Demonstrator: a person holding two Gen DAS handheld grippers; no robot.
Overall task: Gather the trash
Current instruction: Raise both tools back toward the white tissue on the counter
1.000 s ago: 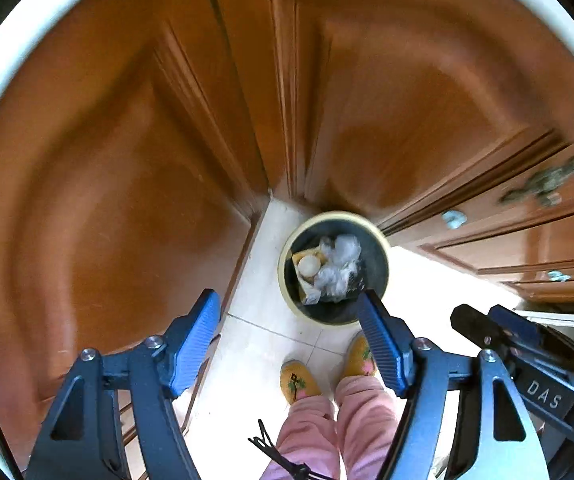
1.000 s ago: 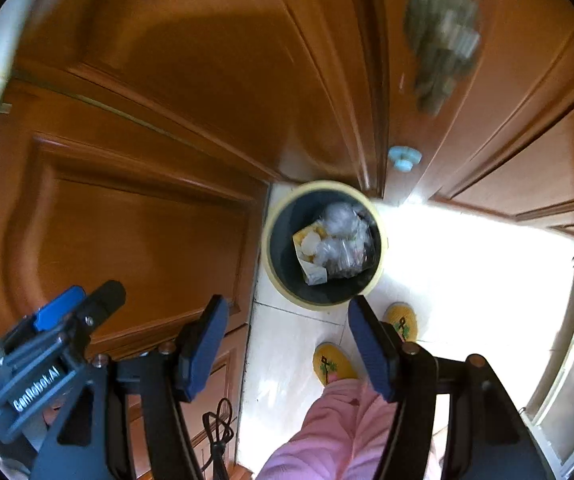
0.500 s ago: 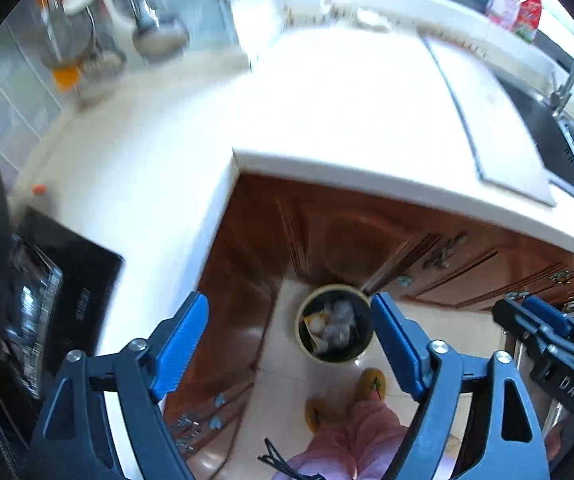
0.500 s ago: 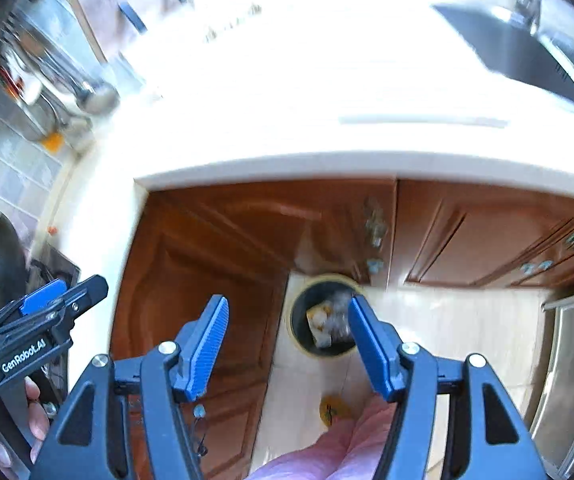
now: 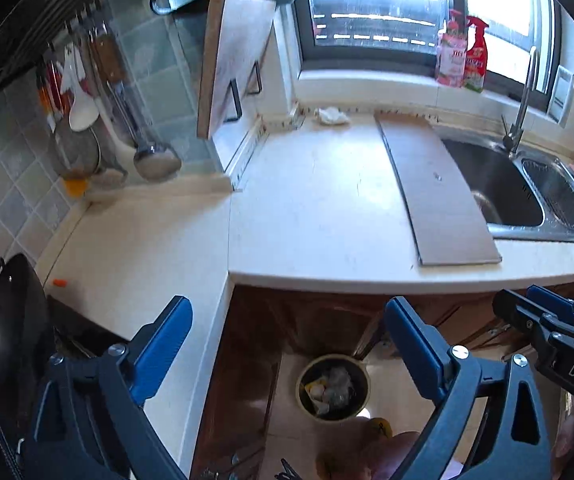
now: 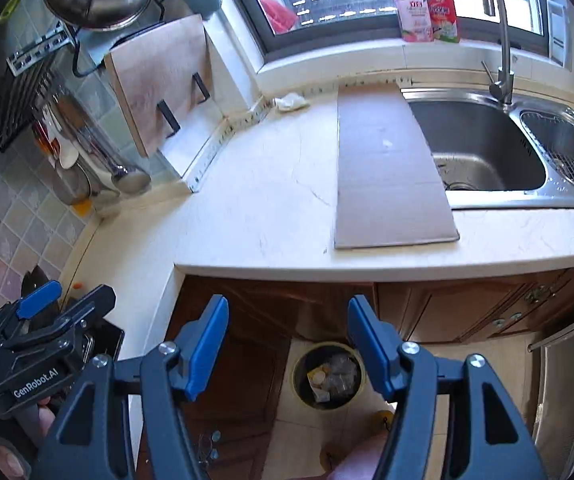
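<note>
- Two tools hang above the corner of the cream worktop (image 5: 319, 208), both pointing down toward the floor.
- Left tool (image 5: 287, 344): its jaws have just been opening and now stand wide, with nothing between them.
- Right tool (image 6: 287, 344): released, jaws apart and empty.
- Trash bin (image 6: 329, 376) stands on the tiled floor at 6 o'clock in both views, in front of the brown cabinet doors; it holds crumpled clear plastic and some yellow and white scraps.
- A crumpled white tissue (image 5: 331, 115) lies on the worktop at 12 o'clock, against the back edge under the window.
- A flat cardboard strip (image 6: 387, 168) lies just beside the steel sink (image 6: 483, 148), at about 1 o'clock.
</note>
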